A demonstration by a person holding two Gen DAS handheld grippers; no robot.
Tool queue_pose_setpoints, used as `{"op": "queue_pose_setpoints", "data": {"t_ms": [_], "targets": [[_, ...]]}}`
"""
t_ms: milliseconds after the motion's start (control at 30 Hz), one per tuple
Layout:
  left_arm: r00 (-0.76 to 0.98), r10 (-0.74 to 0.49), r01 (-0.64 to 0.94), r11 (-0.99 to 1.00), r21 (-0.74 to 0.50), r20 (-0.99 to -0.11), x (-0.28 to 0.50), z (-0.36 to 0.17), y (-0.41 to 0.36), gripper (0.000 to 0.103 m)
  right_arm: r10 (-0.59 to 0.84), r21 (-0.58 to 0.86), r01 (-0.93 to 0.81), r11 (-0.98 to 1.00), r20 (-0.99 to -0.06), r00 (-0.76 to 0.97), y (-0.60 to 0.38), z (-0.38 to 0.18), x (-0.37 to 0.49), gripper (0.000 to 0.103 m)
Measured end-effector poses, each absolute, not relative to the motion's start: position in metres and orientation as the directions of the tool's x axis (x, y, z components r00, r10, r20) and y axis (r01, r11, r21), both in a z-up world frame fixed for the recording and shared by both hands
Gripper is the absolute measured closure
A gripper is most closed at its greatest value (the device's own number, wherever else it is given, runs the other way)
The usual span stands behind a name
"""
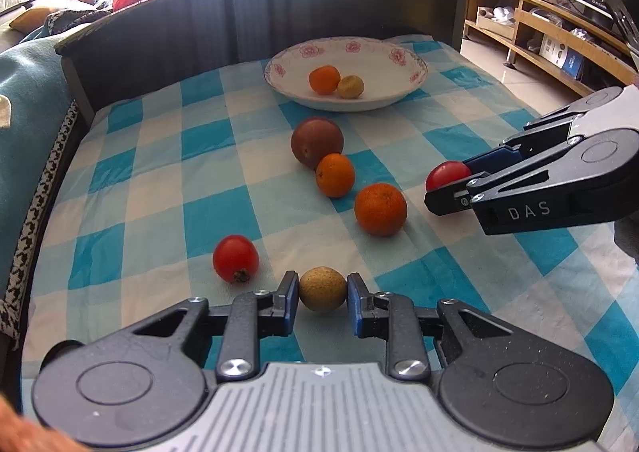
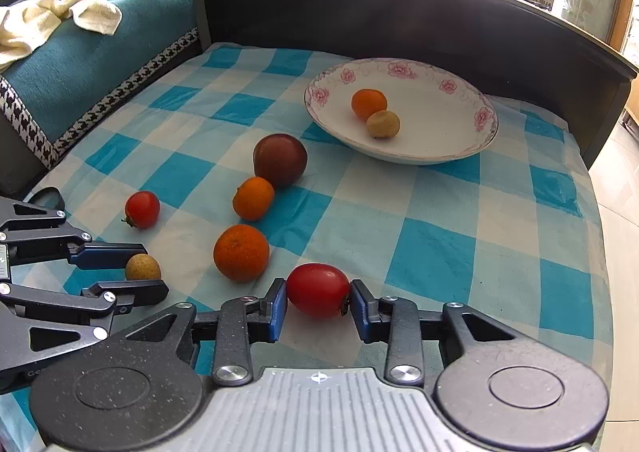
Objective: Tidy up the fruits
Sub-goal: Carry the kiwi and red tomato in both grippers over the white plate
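Grippers both pointed steeply down at the checked cloth (image 1: pixel 159 180) on the worktop. The left hand-held gripper (image 1: pixel 322 294) had its pads pressed on a small tan-brown fruit (image 1: pixel 322 289) at the near edge; the right hand-held gripper (image 2: pixel 318 298) clamped a red cherry tomato (image 2: pixel 318 290), further right. Between and beyond them lay two tangerines (image 1: pixel 380 209), a second tomato (image 1: pixel 235 258) and a dark plum (image 1: pixel 316 141). The floral dish (image 1: pixel 415 68) at the far side held one tangerine and one tan fruit. Only the right view showed a cream towel (image 2: pixel 60 24) on the sofa; only the left showed shelving (image 1: pixel 531 32).

two fruits (image 1: pixel 335 82) in bowl (image 1: pixel 403 92), five loose fruits (image 1: pixel 335 174) before it
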State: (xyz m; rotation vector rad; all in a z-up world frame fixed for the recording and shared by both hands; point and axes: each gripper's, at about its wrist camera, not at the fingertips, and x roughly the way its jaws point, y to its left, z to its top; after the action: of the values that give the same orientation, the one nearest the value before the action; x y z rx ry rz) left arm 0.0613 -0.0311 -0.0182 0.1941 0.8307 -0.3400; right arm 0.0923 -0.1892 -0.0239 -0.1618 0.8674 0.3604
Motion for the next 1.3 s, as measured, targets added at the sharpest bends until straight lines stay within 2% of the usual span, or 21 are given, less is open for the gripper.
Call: {"op": "queue_pose_setpoints", "data": {"t_ms": [633,1300], "targets": [[0.705,-0.250,0.360,0.932,0.031,-0.663,0.092,0.019,-0.057,0.068,0.283,0.057,-0.341,0.938,-0.692,0.664,-0.197,0.010,0.094,0.075],[0.734,-0.246,0.331,0.943,0.018,-0.633,0.134,0.036,-0.069,0.068,0.250,0.074,-0.268,0.961,-0.650,0.717,-0.210,0.026,0.117,0.074]]}}
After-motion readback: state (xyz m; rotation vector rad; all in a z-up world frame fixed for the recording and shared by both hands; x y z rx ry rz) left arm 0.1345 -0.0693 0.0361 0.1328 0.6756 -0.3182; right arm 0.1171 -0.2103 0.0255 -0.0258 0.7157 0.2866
